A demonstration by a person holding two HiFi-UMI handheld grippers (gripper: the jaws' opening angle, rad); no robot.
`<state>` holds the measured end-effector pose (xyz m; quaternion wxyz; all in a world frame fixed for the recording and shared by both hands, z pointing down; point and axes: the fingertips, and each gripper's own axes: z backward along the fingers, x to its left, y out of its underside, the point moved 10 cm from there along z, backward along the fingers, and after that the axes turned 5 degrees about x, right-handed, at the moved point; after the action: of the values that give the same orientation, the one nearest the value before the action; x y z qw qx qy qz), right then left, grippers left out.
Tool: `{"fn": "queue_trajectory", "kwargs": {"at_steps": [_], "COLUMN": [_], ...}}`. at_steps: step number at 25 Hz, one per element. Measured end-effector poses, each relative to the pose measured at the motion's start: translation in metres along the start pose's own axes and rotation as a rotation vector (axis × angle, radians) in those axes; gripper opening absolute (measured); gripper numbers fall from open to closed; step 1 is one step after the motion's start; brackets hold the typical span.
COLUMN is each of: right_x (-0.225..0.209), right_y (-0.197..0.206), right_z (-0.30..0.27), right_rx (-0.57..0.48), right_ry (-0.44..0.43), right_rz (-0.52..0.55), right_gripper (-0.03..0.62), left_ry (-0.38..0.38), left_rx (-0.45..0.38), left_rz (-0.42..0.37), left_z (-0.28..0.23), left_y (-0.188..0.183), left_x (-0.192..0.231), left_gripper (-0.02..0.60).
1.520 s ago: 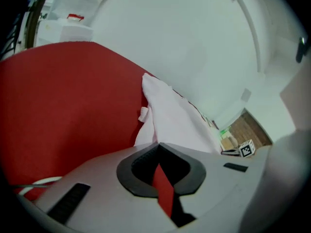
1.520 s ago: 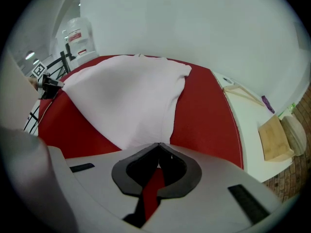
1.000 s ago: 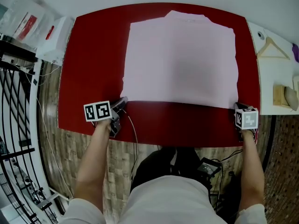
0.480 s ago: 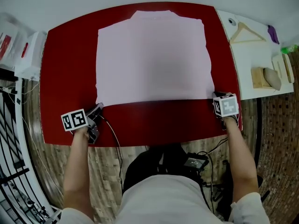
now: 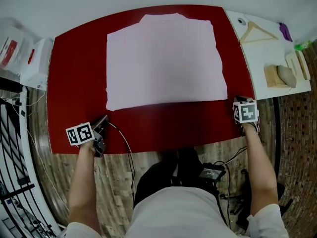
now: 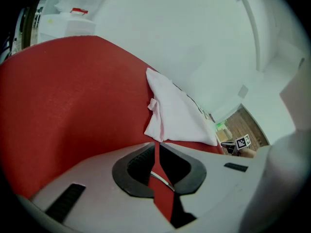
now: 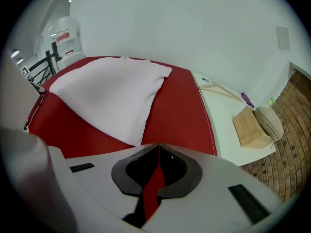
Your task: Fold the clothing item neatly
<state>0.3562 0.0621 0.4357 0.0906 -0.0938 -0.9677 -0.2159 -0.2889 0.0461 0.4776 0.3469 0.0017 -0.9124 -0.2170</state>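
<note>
A pale pink garment (image 5: 166, 61) lies flat as a rough rectangle on the red table (image 5: 74, 83), its collar at the far edge. My left gripper (image 5: 102, 119) sits shut and empty near the table's front left, just short of the garment's near left corner (image 6: 160, 135). In the left gripper view the jaws meet with only red table behind them, and the cloth (image 6: 177, 113) begins just beyond my left gripper (image 6: 158, 143). My right gripper (image 5: 237, 100) is shut and empty beside the near right corner. In the right gripper view the garment (image 7: 109, 93) lies ahead and left of my right gripper (image 7: 158, 145).
A white side table (image 5: 257, 48) on the right carries a wooden hanger (image 5: 257, 32) and a wooden block (image 5: 278, 76). White bags (image 5: 27, 58) stand at the left. A black cable (image 5: 126, 145) trails off the front edge from the left gripper. A black railing (image 5: 15, 182) is at the lower left.
Both grippers have drawn back toward the table's front edge, off the garment's near corners. The garment lies still. The head view has shifted.
</note>
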Motion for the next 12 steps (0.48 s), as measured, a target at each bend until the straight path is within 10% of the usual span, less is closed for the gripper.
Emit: {"fn": "queue_trajectory", "kwargs": {"at_steps": [12], "right_x": [0.013], "right_y": [0.022], "right_z": [0.047], "right_rx": [-0.121], "right_ry": [-0.098], "right_rz": [0.024], "right_gripper": [0.017], "left_ry": [0.040], "left_rx": [-0.115], "left_rz": [-0.113], "left_z": [0.042], "left_y": [0.051], "left_x": [-0.061], "left_gripper": [0.008]}}
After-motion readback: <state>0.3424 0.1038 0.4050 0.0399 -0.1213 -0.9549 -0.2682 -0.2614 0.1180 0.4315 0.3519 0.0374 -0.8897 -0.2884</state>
